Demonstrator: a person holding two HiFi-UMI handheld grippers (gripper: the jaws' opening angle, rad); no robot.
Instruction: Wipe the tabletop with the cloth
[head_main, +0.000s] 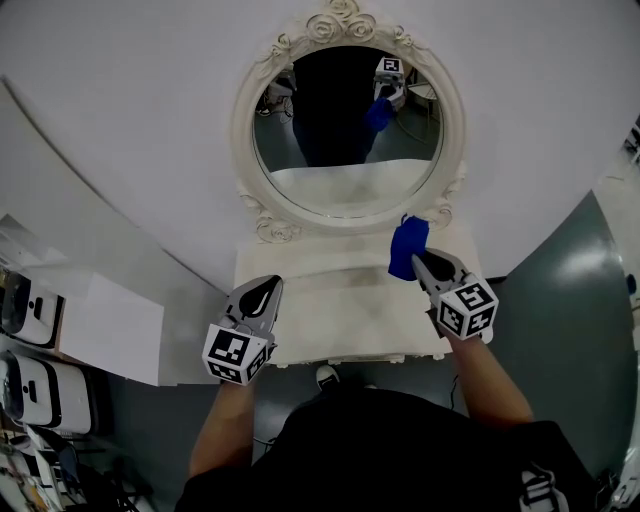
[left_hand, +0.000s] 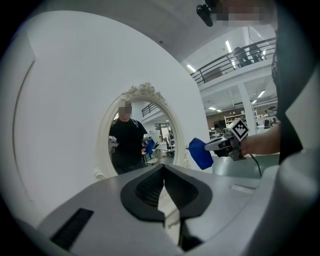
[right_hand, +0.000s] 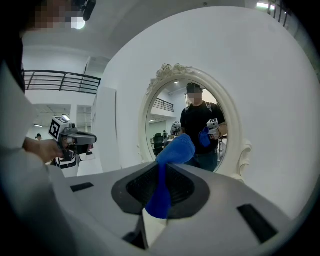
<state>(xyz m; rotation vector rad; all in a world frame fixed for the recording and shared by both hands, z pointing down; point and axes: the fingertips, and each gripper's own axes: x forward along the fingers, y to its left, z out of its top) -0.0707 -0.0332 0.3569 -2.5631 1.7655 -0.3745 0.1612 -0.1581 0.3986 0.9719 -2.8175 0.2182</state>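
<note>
- The white wall (head_main: 130, 120) fills the background behind everything.
- A small white bench (head_main: 330, 310) stands against that wall, with its bare top just in front of the person.
- A round mirror in an ornate white frame (head_main: 345, 185) stands upright at the back of the bench. Its glass reflects the person and both grippers.
- The left gripper (head_main: 275, 285) hovers over the bench's front left part. The left gripper view shows its jaws pressed together with nothing between them (left_hand: 164, 185).
- The right gripper (head_main: 418, 258) reaches over the back right of the bench, and its jaws are clamped on the cloth (right_hand: 160, 185).
- The small blue cloth (head_main: 408, 245) sticks out beyond the right gripper's tips as a bunched fold (right_hand: 172, 152), just beside the lower right of the mirror frame. Whether it touches the bench top cannot be told.
</note>
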